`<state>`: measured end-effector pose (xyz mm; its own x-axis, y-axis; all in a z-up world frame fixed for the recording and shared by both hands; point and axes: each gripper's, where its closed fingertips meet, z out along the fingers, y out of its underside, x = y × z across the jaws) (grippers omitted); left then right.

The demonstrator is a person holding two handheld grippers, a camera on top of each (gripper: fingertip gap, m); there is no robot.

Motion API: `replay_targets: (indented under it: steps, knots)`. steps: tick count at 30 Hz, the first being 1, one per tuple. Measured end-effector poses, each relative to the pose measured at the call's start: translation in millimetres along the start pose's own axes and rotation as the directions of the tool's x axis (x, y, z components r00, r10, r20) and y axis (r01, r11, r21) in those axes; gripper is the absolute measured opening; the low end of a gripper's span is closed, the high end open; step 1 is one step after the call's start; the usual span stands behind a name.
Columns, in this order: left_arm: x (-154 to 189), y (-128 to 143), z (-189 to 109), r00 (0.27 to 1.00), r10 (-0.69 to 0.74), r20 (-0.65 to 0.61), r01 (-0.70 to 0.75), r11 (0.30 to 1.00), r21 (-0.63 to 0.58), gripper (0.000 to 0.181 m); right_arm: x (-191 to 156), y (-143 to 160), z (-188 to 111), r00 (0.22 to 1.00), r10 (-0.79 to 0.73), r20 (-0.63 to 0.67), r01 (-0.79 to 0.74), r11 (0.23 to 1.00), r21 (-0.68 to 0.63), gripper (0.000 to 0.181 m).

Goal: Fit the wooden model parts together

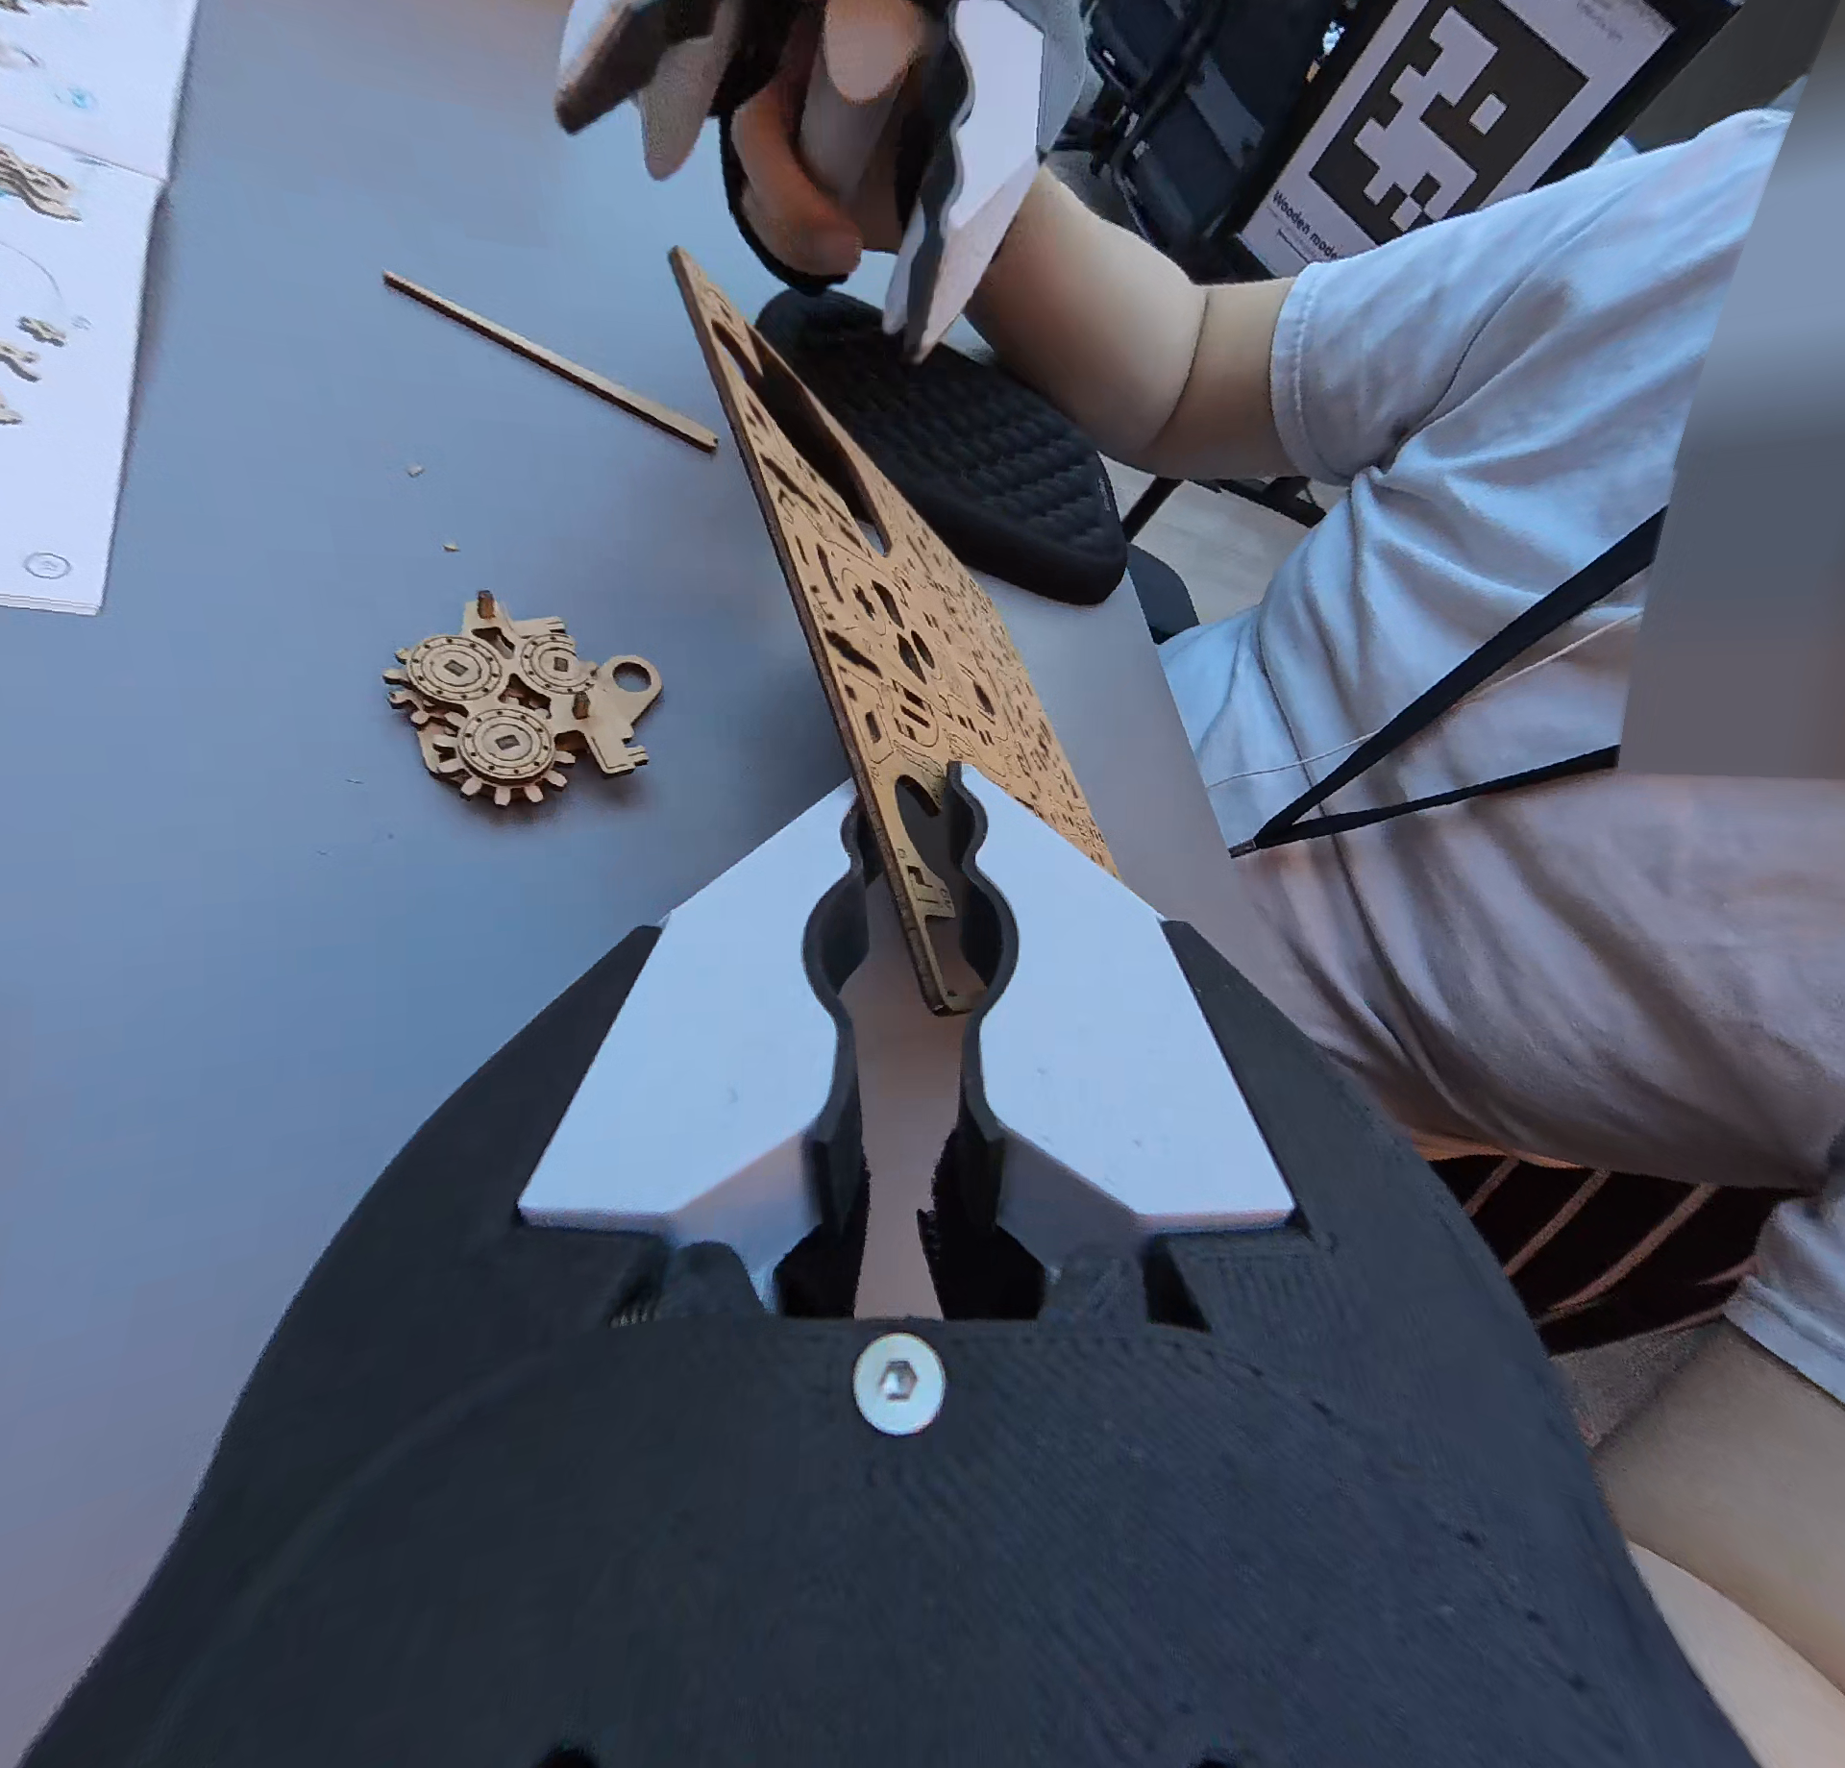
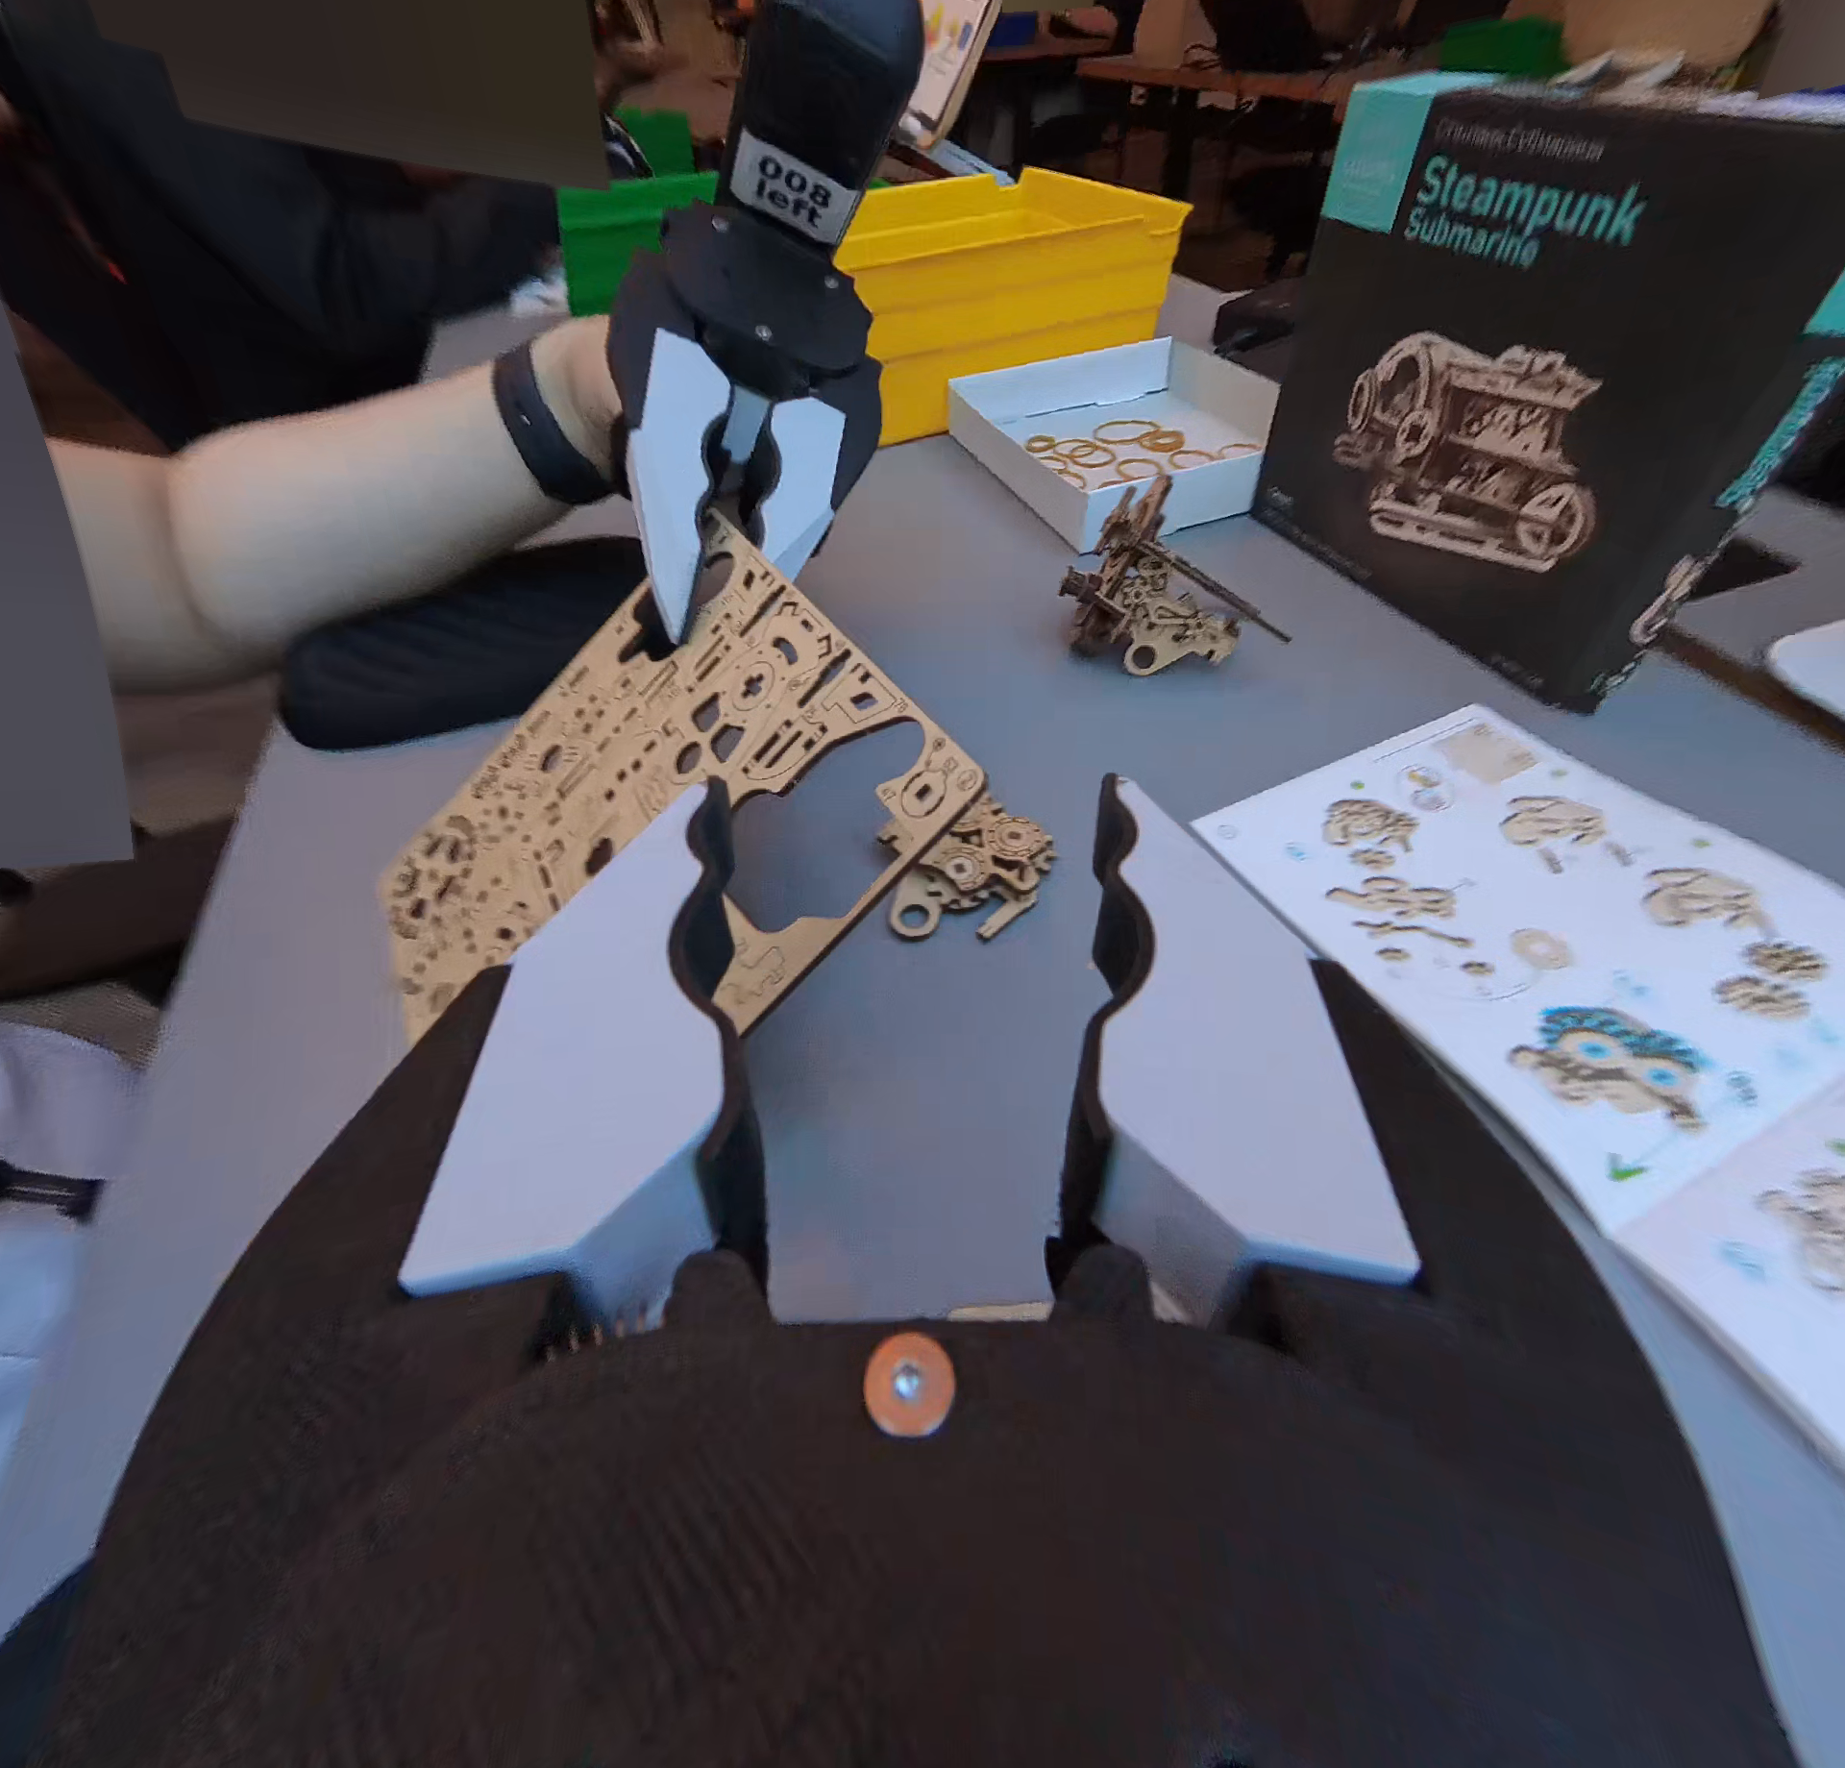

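My left gripper (image 1: 904, 812) is shut on the near corner of a laser-cut wooden parts sheet (image 1: 899, 622) and holds it tilted on edge above the grey table (image 1: 250, 921). The right wrist view shows the same grip (image 2: 734, 597) at the top of the sheet (image 2: 619, 822). My right gripper (image 2: 911, 792) is open and empty, hovering over the sheet's lower edge; it also shows in the left wrist view (image 1: 741, 230), above the sheet's far end. A small wooden gear assembly (image 1: 519, 702) lies flat on the table, just past the sheet (image 2: 973, 872).
A thin wooden stick (image 1: 549, 362) and a black wrist pad (image 1: 948, 452) lie on the table. A second part-built model (image 2: 1148, 592), a white tray of rubber bands (image 2: 1108, 442), yellow bins (image 2: 998, 273), the black kit box (image 2: 1528, 372) and an open instruction booklet (image 2: 1547, 971) surround the work area.
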<state>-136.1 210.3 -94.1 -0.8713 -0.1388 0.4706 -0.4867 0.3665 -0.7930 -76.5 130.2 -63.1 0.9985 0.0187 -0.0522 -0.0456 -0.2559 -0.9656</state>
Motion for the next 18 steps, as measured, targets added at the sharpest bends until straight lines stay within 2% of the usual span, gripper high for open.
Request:
replay_targets:
  steps: [2, 5, 7, 9, 10, 14, 15, 16, 18]
  knots:
    - [-0.7, -0.7, -4.7, 1.0, 0.014, 0.012, -0.014, 1.0, 0.009, 0.009, -2.2, 1.5, -1.5, 0.986, 0.141, 0.09, -0.142, 0.99, 0.003, 0.072]
    - [-1.3, -1.8, -6.4, 1.0, 0.023, 0.015, -0.023, 1.0, 0.019, 0.009, -9.1, 18.7, 7.3, 0.945, 0.283, 0.166, -0.27, 0.958, -0.092, 0.068]
    - [-0.9, -2.7, -5.7, 0.999, 0.029, 0.014, -0.029, 0.999, 0.022, 0.009, -22.3, 30.2, 12.4, 0.912, 0.335, 0.238, -0.299, 0.938, -0.175, 0.04]
    - [-0.5, -4.0, -5.2, 0.999, 0.045, 0.019, -0.046, 0.999, 0.027, 0.009, -29.6, 37.3, 15.6, 0.873, 0.4, 0.278, -0.345, 0.911, -0.228, 0.026]
    - [-0.2, -5.0, -5.0, 0.999, 0.05, 0.02, -0.051, 0.998, 0.032, 0.009, -34.3, 38.9, 15.0, 0.848, 0.427, 0.313, -0.361, 0.899, -0.248, 0.013]
    - [-2.2, -10.3, -5.5, 0.999, 0.036, 0.017, -0.037, 0.996, 0.079, 0.01, -36.4, 23.5, 7.6, 0.752, 0.512, 0.415, -0.463, 0.859, -0.219, 0.003]
    - [-6.8, -11.3, -6.6, 1.0, 0.011, 0.029, -0.013, 0.995, 0.095, 0.015, -32.7, 19.9, 6.1, 0.75, 0.513, 0.418, -0.476, 0.857, -0.198, 0.002]
    - [-11.1, -10.2, -7.2, 0.999, -0.015, 0.035, 0.011, 0.995, 0.102, 0.027, -28.2, 19.9, 4.4, 0.761, 0.506, 0.406, -0.472, 0.861, -0.188, 0.001]
    - [-17.3, -11.1, -10.5, 0.998, -0.054, 0.025, 0.05, 0.989, 0.137, 0.032, -23.4, 18.6, -0.6, 0.779, 0.475, 0.409, -0.446, 0.878, -0.17, 0.002]
